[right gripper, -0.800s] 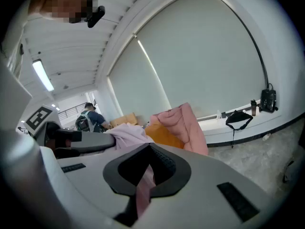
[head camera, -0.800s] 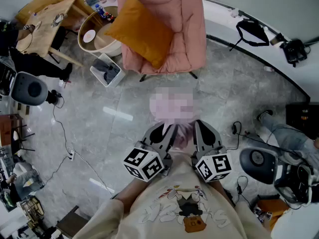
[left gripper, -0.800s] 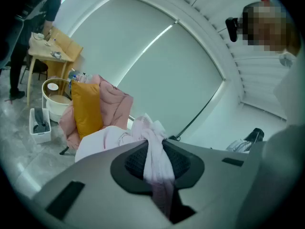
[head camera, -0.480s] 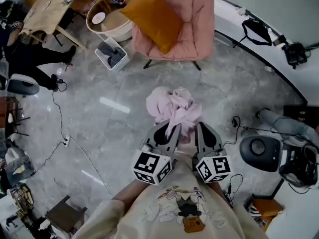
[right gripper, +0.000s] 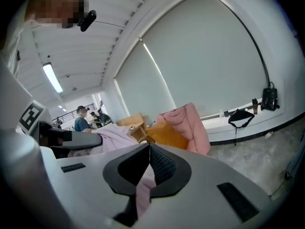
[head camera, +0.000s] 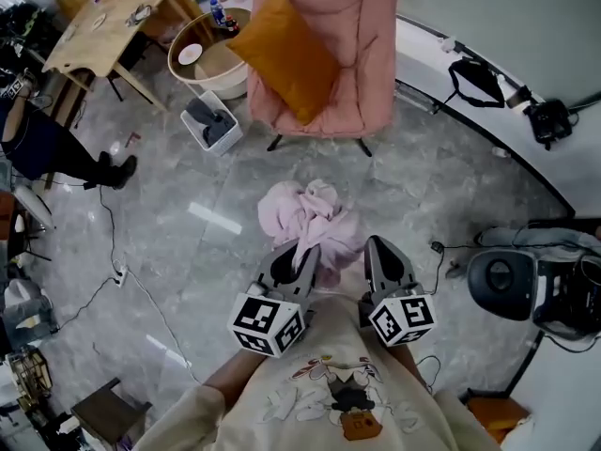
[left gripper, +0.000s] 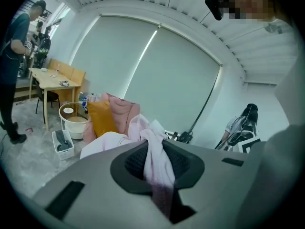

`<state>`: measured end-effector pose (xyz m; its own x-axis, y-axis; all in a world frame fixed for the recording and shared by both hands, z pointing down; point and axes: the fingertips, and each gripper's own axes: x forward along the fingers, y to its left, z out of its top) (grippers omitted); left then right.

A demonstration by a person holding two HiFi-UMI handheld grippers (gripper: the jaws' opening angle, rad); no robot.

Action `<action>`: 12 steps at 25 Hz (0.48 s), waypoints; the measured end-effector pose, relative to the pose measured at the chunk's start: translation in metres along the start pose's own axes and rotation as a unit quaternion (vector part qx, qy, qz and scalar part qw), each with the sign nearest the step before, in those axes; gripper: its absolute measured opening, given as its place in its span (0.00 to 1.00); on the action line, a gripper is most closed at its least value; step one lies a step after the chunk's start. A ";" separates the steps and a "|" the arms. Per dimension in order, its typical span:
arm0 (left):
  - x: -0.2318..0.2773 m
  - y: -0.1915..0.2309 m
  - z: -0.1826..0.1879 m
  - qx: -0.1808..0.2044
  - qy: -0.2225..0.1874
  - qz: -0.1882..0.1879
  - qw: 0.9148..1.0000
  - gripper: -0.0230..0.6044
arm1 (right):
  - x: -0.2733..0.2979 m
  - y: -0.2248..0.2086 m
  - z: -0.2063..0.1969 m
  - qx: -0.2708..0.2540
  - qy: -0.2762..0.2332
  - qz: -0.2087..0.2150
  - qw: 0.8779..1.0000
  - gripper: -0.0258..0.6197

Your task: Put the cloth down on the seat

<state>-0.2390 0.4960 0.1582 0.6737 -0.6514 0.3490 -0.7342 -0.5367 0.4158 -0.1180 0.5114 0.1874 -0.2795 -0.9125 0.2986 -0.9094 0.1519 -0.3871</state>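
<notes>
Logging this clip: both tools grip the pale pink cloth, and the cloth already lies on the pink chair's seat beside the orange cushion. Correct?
Not the placement. The left tool and right tool do grip the pale pink cloth, but the head view shows it bunched in the air over the floor, short of the pink chair; only the orange cushion is on the seat.

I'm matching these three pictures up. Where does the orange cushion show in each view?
Head view: top centre, orange cushion leaning in the pink armchair.
Left gripper view: left of centre, against the armchair.
Right gripper view: centre, just left of the armchair.
Shared landmark: the pink armchair.
</notes>
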 end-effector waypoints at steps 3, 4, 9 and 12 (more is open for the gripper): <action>0.019 -0.008 0.009 -0.009 0.002 0.013 1.000 0.13 | 0.001 -0.028 0.018 -0.010 0.002 0.002 1.000 0.07; 0.027 -0.012 0.012 -0.011 -0.001 0.016 1.000 0.13 | 0.001 -0.041 0.023 -0.012 0.002 0.002 1.000 0.07; 0.075 -0.030 0.025 -0.018 -0.017 0.028 0.999 0.13 | 0.007 -0.101 0.048 0.000 -0.017 0.000 1.000 0.07; 0.100 -0.036 0.033 -0.032 -0.019 0.041 0.998 0.13 | 0.012 -0.123 0.059 0.008 -0.022 0.005 1.000 0.07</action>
<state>-0.1479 0.4325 0.1502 0.6067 -0.7127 0.3521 -0.7794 -0.4464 0.4396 0.0092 0.4593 0.1868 -0.2745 -0.9268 0.2562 -0.9017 0.1555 -0.4035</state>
